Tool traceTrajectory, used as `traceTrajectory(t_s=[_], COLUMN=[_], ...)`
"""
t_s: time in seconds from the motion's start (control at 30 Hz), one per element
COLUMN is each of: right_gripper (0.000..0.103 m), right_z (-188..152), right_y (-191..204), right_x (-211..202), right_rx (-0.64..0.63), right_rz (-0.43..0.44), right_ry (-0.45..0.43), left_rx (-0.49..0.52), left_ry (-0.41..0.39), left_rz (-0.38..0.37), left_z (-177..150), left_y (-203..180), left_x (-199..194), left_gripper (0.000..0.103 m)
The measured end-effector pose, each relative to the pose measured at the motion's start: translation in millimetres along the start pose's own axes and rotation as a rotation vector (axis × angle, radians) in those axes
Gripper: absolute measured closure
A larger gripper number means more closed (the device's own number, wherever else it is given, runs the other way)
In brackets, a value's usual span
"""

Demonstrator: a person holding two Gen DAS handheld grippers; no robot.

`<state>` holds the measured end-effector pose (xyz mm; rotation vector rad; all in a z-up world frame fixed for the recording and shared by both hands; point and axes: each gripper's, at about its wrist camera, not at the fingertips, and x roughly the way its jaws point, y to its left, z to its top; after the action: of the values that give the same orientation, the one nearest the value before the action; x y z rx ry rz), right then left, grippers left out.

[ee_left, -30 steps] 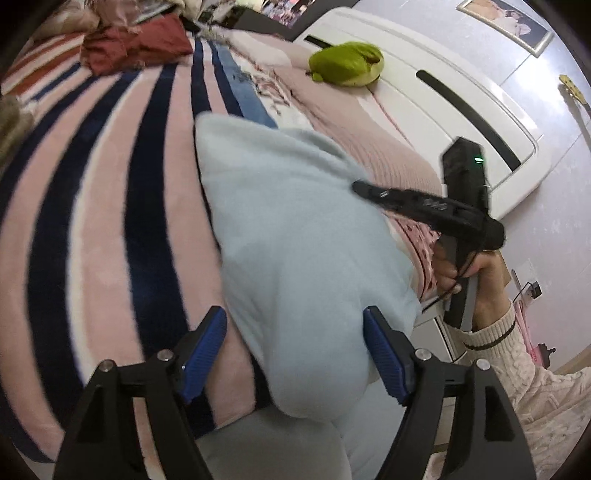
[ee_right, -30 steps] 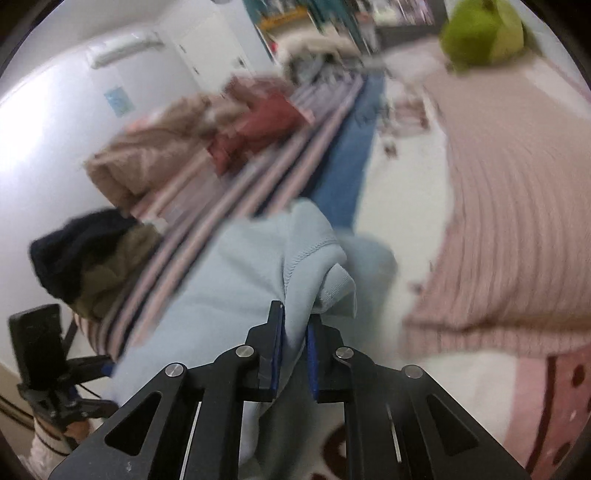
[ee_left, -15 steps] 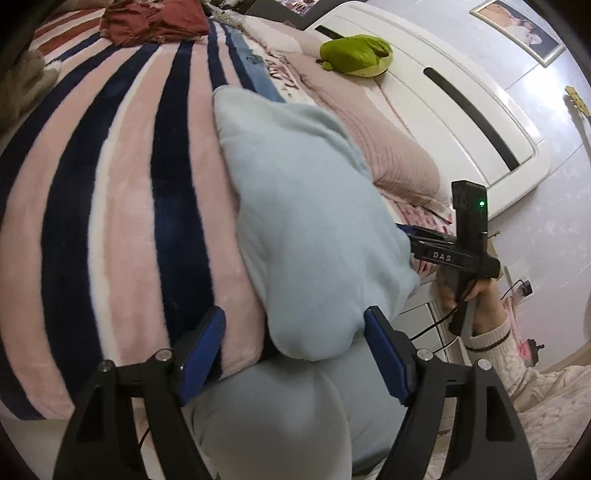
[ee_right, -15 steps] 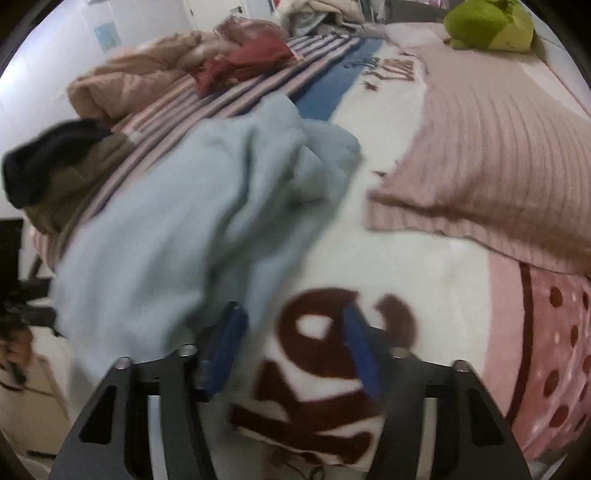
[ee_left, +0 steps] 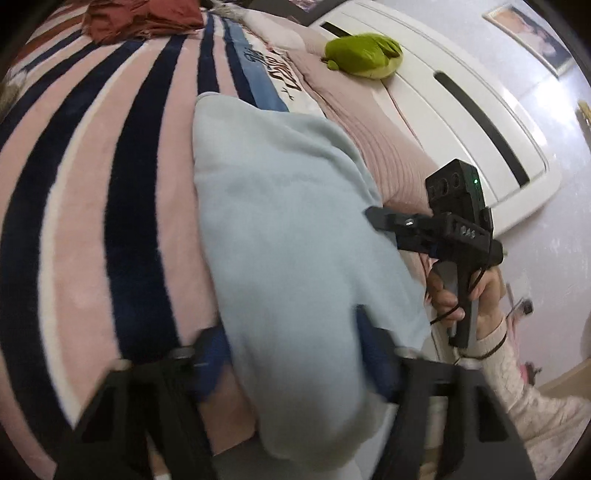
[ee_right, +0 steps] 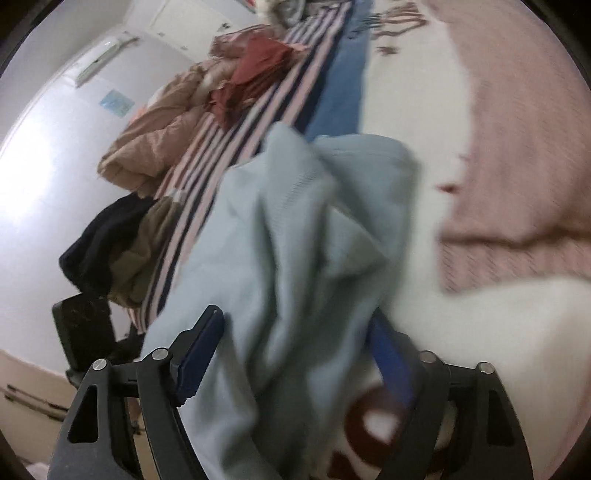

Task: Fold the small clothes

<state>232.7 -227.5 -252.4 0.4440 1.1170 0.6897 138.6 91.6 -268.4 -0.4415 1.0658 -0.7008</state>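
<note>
A pale blue fleece garment (ee_left: 295,229) lies rumpled on the bed, its near end hanging over the mattress edge. My left gripper (ee_left: 293,350) straddles that near end. Its jaws are closing, a thick bulge of the cloth sits between the blue pads (ee_left: 212,354), and they stand far apart. My right gripper (ee_right: 295,354) sits low over the garment's (ee_right: 295,236) crumpled side. Its jaws are opening, with loose folds between them and no grip. In the left wrist view the right gripper (ee_left: 376,218) reaches in from the right edge of the cloth, held by a hand (ee_left: 443,299).
A pink, navy and white striped blanket (ee_left: 92,192) covers the bed. Beside it lie a pink knit throw (ee_right: 517,147), a green plush toy (ee_left: 364,55) and a red garment (ee_left: 144,14). A tan coat (ee_right: 159,136) and dark clothes (ee_right: 107,243) are piled at the far side. A white headboard (ee_left: 461,110) stands to the right.
The right gripper was shut on the blue garment's edge; it let go, opened wide and sank toward the bed. The left gripper's jaws narrowed around the cloth's near end.
</note>
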Motion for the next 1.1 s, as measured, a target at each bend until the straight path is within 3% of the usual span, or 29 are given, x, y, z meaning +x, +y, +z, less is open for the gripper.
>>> traceTrajectory(t_s=[0.03,0.13,0.17,0.4,0.6,0.83,0.93,1.1], right_gripper=[0.046,0.078,0.080,0.083,0.084,0.083,0.083,0.083], right_z=[3.4,5.8,9.4,39.5,81.7,111.5,117.1,120.4], right_y=[1.0,3.5,6.5,69.4,171.4,303.7,358.5,405.8], right_x=[6.1,17.0,19.2,-8.5,-29.1,-14.1,9.3,59.5], right_rx=[0.006,0.027,0.026,-0.079,-0.246,-0.409,-0.461,-0.488], right_rz=[0.008,0.023,0.026,0.070,0.139,0.231,0.247,0.239], right_ry=[0.014,0.028,0.021,-0.116,-0.219,-0.273,-0.256,-0.193], left_rx=[-0.029,0.013,0.026,0.160,0.244,0.183,0.140,0.028], left_ry=[-0.003,-0.020,-0.033,-0.177,-0.332,-0.504,-0.534,-0.545], left_rz=[0.019,0.067,0.086,0.175,0.312,0.403,0.452,0.501], left_z=[1.5,1.7,3.3,29.5,54.2,58.9,53.2,39.3], left_y=[0.0,-11.0,-16.3,-64.2,-95.0,-90.2,-76.1,-25.7], left_x=[0.8,-4.8,-10.3,-93.6,-200.9,-329.0,-363.2,-399.4], left_gripper=[0.060,0.073,0.075,0.077,0.077,0.077,0.077,0.077])
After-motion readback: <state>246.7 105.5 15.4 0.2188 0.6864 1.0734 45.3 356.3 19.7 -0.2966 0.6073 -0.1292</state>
